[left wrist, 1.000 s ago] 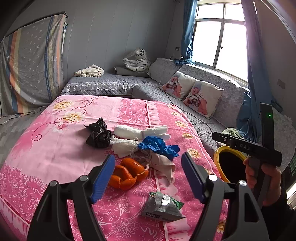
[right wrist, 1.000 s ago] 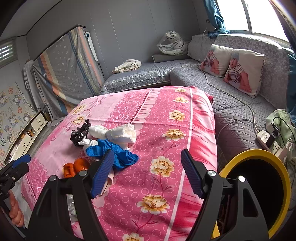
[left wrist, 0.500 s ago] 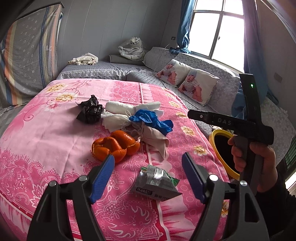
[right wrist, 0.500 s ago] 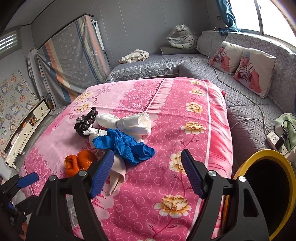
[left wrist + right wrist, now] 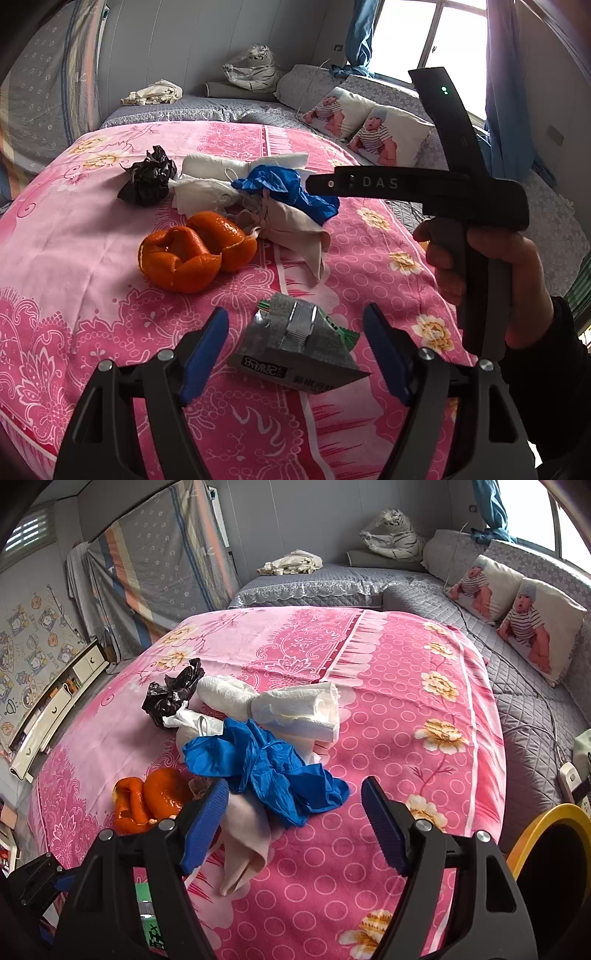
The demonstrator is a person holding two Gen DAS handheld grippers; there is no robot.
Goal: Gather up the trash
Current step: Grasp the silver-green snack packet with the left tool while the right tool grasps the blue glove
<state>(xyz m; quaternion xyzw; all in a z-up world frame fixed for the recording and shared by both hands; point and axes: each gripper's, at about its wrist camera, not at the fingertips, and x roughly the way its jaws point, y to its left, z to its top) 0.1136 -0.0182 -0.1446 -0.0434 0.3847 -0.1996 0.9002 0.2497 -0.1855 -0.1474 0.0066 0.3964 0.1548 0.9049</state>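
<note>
Trash lies on the pink floral cloth. A grey snack wrapper lies between the fingers of my open left gripper. Beyond it are orange peel, a beige rag, a blue glove, white paper wads and a crumpled black bag. My right gripper is open and empty, just above the blue glove and beige rag. The orange peel, white paper and black bag show there too.
A yellow-rimmed bin stands at the table's right edge. A grey quilted sofa with baby-print pillows runs behind and right. A power strip lies on the sofa. A low cabinet stands at left.
Both grippers have moved forward and down toward the trash. The wrapper now lies between the left fingers, and the right gripper has come close to the blue glove.
</note>
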